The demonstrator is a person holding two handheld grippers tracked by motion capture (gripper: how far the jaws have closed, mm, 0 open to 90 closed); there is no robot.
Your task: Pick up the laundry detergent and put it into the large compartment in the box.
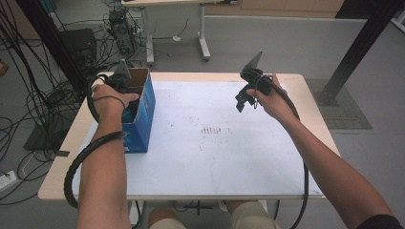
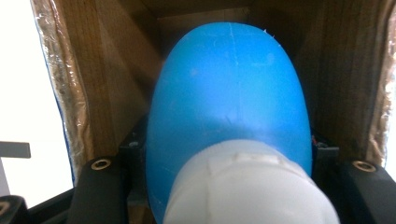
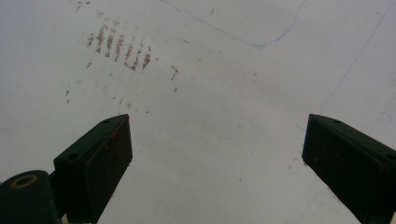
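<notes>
two grippers in play, one per hand, over a pale bench (image 1: 215, 162) topped with a white sheet.

left gripper (image 1: 119, 81) sits at about 10 o'clock on the bench, pushed down into the open top of a blue cardboard box (image 1: 143, 119). in the left gripper view its fingers (image 2: 100, 186) pinch a blue rounded object with a white end (image 2: 229, 112), one black finger on each side of it, pressed against its flanks. the object sits inside the box, brown cardboard walls close around it. what the object is, cannot tell.

right gripper (image 1: 244, 99) held above the bench at about 1 o'clock, well apart from the box, tilted down toward the sheet. right gripper view: fingers (image 3: 100, 158) spread wide, nothing between them, white sheet beneath.

faint reddish-brown smudge marks (image 1: 210, 130) lie near the sheet's centre, between the two grippers; the same marks (image 3: 119, 46) appear at 11 o'clock in the right gripper view.

black cable (image 1: 90, 152) coils along the left forearm.
</notes>
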